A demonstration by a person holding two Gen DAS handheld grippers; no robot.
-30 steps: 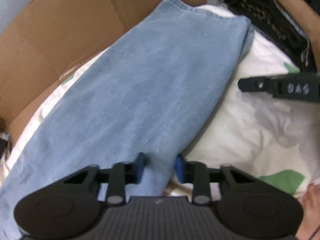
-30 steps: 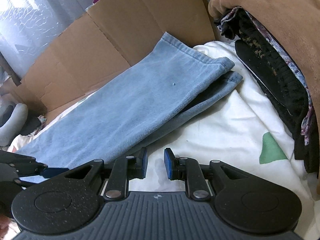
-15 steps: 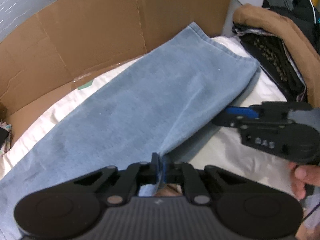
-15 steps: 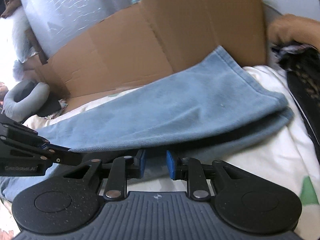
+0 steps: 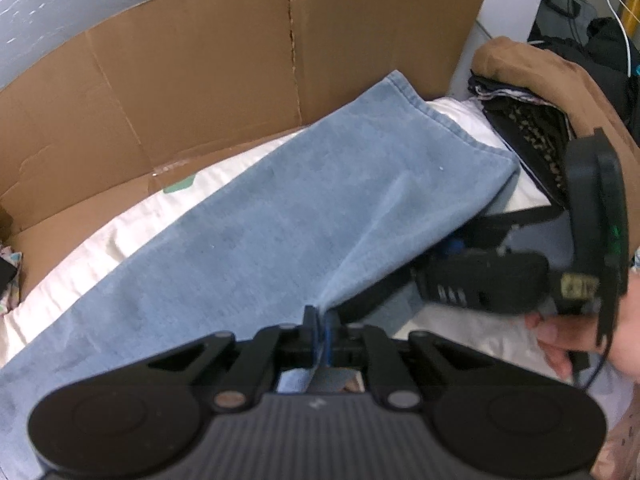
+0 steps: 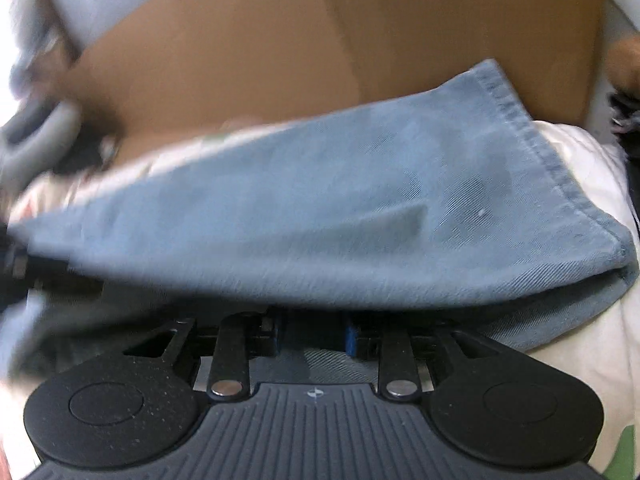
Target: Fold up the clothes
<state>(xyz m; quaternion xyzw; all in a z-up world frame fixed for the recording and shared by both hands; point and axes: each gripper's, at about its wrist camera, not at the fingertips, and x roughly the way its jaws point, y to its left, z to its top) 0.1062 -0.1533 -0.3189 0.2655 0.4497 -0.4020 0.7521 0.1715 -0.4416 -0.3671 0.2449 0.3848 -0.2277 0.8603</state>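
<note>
Light blue jeans (image 5: 280, 216) lie folded lengthwise across a white sheet (image 5: 132, 216), hem toward the cardboard. My left gripper (image 5: 320, 330) is shut on the jeans' near edge, which rises in a ridge from the pinch. In the left wrist view my right gripper (image 5: 454, 248) comes in from the right, held by a hand (image 5: 568, 340), with its tips under the lifted upper layer. In the right wrist view that gripper (image 6: 314, 332) stands open, and the jeans (image 6: 320, 224) drape over its fingertips and into the gap.
A brown cardboard wall (image 5: 224, 64) stands behind the jeans. A pile of clothes with a brown garment (image 5: 560, 80) on top sits at the right. The sheet has green patches (image 6: 628, 452). The right wrist view is blurred.
My left gripper went from open to shut on the jeans' edge and lifted it. My right gripper moved forward until its tips slid under the upper layer.
</note>
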